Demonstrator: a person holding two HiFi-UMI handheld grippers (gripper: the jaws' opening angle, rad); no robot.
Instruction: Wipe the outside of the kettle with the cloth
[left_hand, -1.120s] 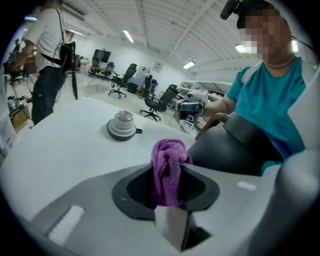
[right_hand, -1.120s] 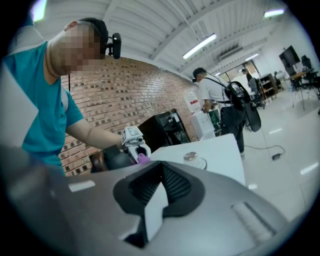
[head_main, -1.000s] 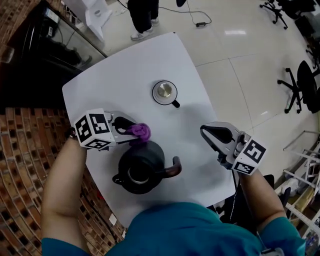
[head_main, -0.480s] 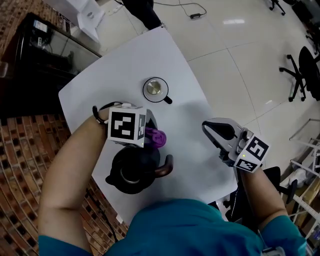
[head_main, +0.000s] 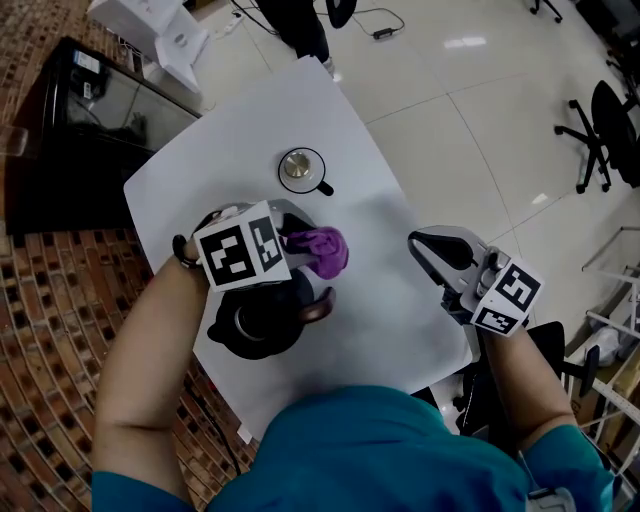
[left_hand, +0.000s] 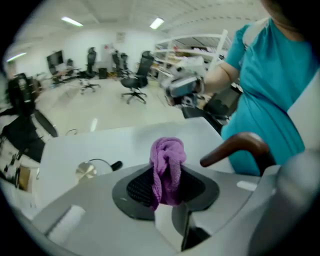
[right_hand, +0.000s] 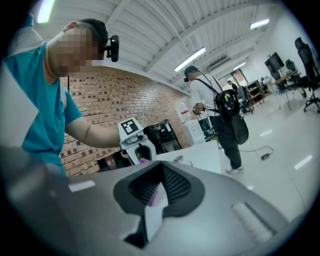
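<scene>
A black kettle without its lid stands near the front of the white table. Its brown handle points right and also shows in the left gripper view. My left gripper hovers over the kettle's far right side, shut on a bunched purple cloth. In the left gripper view the cloth stands up between the jaws of that gripper. My right gripper stays apart at the table's right edge, narrowly open with nothing in it.
The kettle's round metal lid lies on the table behind the kettle. A black cabinet and white boxes stand at the left. A person stands past the far edge. An office chair is at the right.
My left gripper has carried the cloth from the kettle's far left side rightward, to above the handle side. The right gripper has barely moved.
</scene>
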